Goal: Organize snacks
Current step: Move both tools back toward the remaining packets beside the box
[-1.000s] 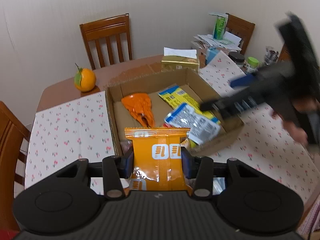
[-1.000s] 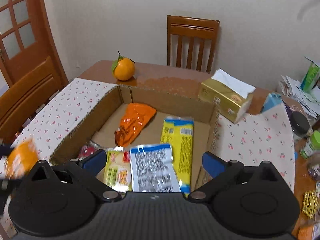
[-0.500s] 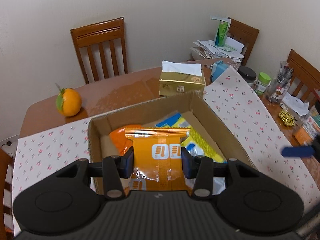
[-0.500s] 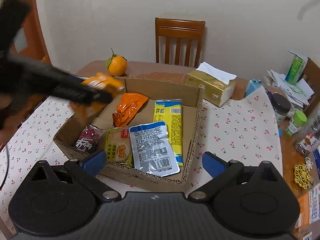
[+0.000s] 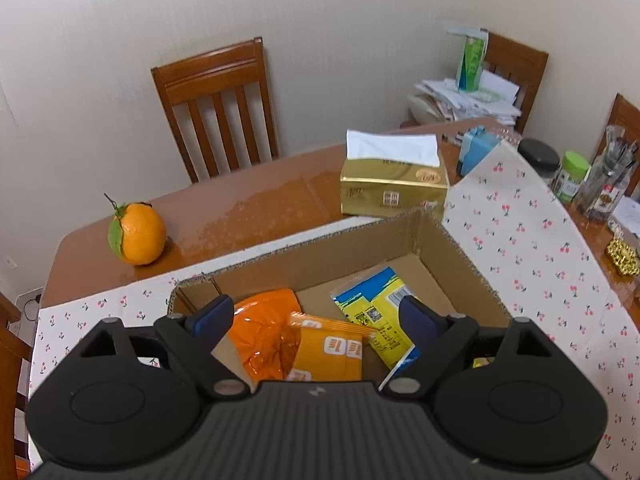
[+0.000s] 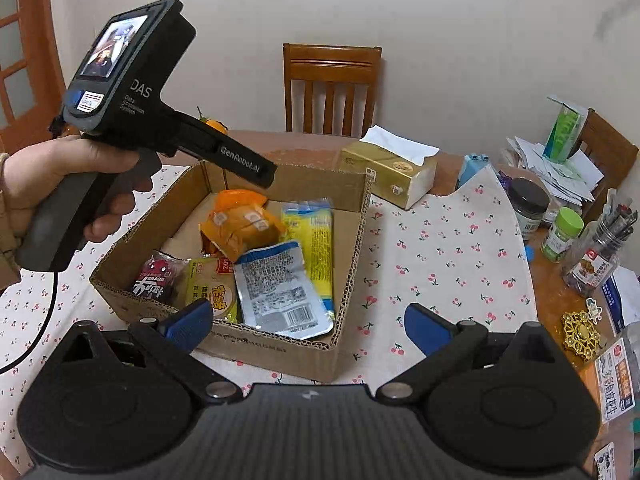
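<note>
Lying below spread left tongs (image 5: 316, 316): orange packet (image 5: 328, 354).

Walls: we see plain off-white walls (image 5: 320, 20).
Furniture: we see a wooden table (image 5: 256, 208) under a cherry-print cloth (image 6: 452, 248), slatted wooden chairs (image 5: 216, 104) against the wall.
Door: we see a wooden glazed door (image 6: 24, 40) at left.

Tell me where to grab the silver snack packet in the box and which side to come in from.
Grip the silver snack packet by its near bottom edge, which rests up on the cardboard box front wall. It lies flat, overlapping the yellow packets on both sides, so only that raised edge likely gives the tongs room. Come from the front with the open right gripper, one finger over, one under.
</note>
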Available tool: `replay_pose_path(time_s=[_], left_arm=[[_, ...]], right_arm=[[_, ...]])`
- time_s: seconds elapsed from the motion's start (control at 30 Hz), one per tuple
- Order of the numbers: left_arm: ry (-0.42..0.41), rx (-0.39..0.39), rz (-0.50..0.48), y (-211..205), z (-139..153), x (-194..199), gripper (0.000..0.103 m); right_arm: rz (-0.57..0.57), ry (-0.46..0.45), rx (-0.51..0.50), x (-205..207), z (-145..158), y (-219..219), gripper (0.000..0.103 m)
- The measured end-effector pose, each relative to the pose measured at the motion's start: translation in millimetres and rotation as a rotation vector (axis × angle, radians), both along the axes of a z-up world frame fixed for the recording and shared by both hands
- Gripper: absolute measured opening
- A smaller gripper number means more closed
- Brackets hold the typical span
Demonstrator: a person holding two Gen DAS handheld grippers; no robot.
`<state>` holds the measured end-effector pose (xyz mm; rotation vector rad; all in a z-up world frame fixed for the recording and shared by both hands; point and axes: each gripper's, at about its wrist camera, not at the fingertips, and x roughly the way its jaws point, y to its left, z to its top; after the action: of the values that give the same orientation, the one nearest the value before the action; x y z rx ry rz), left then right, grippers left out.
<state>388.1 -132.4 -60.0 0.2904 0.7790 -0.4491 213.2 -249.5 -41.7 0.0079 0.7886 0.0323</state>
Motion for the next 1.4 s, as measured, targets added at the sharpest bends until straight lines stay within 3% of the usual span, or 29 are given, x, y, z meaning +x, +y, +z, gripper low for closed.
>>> replay_pose_path(time_s=[0.27,0.63,1.03,1.4], left_arm=[[-0.017,0.003,0.023,23.0,20.5,-18.2,0.093],[-0.062,-0.01,0.094,76.7,32.8,-79.0,0.093],[-0.017,-0.036,0.244,132.3,4.8,-146.3,0.098],[0.021,-0.005,0.322,161.7,-17.2,-172.7,0.098]], right_arm=[[0.005,0.009,0.003,-1.6,-2.4,4.7,0.103],[0.028,0.034,-0.015,-16.6,-14.3,19.4,0.103],[0.076,0.125,-0.004,-45.9,-47.7,43.1,0.103],[0.129,0.218,-0.03,-59.9,-84.2,88.8,0.103]])
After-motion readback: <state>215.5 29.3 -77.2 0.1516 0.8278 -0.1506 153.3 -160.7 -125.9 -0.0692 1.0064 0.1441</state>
